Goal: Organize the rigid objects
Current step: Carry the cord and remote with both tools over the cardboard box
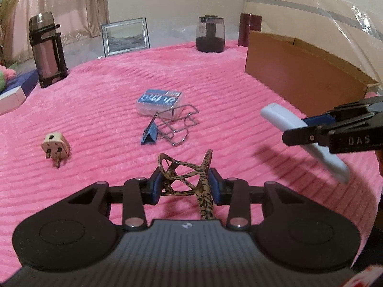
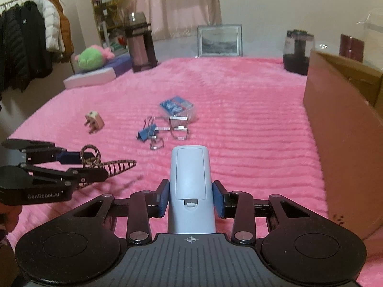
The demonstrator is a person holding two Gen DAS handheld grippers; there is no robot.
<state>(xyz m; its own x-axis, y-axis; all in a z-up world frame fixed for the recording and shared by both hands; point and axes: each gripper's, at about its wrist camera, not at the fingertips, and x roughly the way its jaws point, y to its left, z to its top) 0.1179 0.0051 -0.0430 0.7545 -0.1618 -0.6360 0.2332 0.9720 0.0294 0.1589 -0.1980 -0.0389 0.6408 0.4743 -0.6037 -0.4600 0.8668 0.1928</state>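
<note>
Left gripper (image 1: 185,186) clamped on a leopard-print plastic hair claw (image 1: 184,177), bottom centre of the left view. Right gripper (image 2: 190,198) grasps a pale blue-grey plastic remote (image 2: 190,179), bottom centre of the right view. Cream plug adapter (image 1: 55,146), blue binder clip (image 1: 149,136), clear box (image 1: 160,101) mid-frame on pink fleece blanket (image 1: 239,100); brown cardboard box (image 1: 299,76) upper right.

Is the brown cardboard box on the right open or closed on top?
Open. The brown cardboard box shows its inner walls past the near rim, with no flaps across. Its contents are hidden.
</note>
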